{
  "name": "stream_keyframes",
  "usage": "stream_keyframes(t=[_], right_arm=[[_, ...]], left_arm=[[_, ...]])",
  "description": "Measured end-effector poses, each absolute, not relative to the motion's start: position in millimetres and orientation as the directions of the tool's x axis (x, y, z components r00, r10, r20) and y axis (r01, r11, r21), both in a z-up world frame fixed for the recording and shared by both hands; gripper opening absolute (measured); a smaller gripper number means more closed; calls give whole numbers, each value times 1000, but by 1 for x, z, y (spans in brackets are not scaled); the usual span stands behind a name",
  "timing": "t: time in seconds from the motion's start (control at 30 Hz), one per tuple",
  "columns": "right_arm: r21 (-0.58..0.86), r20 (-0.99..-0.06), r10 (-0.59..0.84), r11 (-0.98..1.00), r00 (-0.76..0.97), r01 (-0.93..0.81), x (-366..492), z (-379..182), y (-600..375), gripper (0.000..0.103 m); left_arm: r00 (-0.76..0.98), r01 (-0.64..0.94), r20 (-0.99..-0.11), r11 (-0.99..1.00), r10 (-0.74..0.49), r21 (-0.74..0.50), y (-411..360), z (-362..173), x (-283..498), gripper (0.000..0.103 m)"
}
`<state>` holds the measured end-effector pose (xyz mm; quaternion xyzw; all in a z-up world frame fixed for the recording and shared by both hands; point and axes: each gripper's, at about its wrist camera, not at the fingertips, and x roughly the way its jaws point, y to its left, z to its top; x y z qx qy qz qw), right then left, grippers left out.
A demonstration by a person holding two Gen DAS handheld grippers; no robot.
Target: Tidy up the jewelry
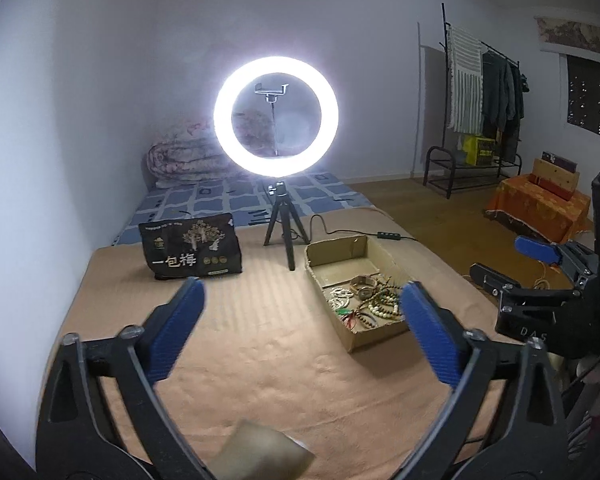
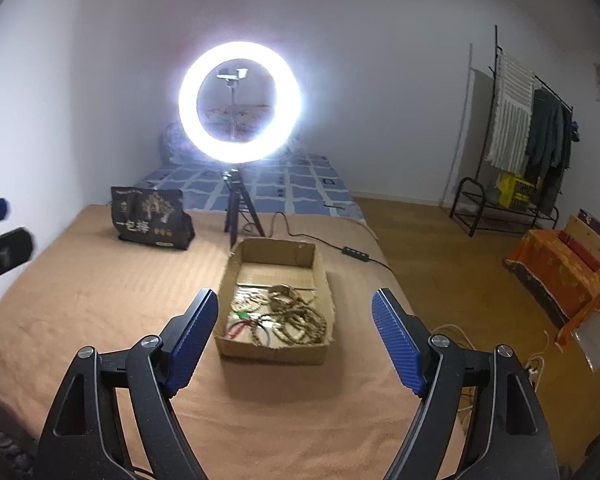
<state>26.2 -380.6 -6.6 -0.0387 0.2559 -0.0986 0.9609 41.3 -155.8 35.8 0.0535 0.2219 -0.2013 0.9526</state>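
Left gripper [image 1: 300,320] spread wide, holding nothing; right gripper [image 2: 294,334] likewise. Jewelry [image 2: 278,314] lies heaped and tangled in the cardboard box [image 2: 272,354]: gathered already, or awaiting sorting out, can't tell which. Left to right: snack bag [image 2: 152,220], ring light tripod [image 2: 238,210], box. Cable [image 2: 320,242] trails behind the box; approach unobstructed.

I see an open, shallow cardboard box [image 2: 274,350] lying flat just in front of the ring light's tripod [image 2: 236,210]. Inside it, heaped toward the end farther from the tripod, lies a tangle of jewelry [image 2: 284,316]: brown bead strands, pale bead bracelets [image 1: 340,297], a gold watch [image 1: 365,286] and red-green cord pieces [image 2: 242,318].
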Motion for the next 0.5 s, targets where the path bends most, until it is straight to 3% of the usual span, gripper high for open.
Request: stream_keyframes(t=[0.2, 0.5], right_arm=[[-142, -471, -269, 963, 840, 229, 22, -9, -392, 81], [-88, -490, -243, 969, 837, 230, 25, -12, -398, 82]], left_arm=[[817, 398, -462, 917, -344, 20, -155, 33, 31, 103], [822, 413, -449, 910, -351, 45, -160, 33, 22, 103]])
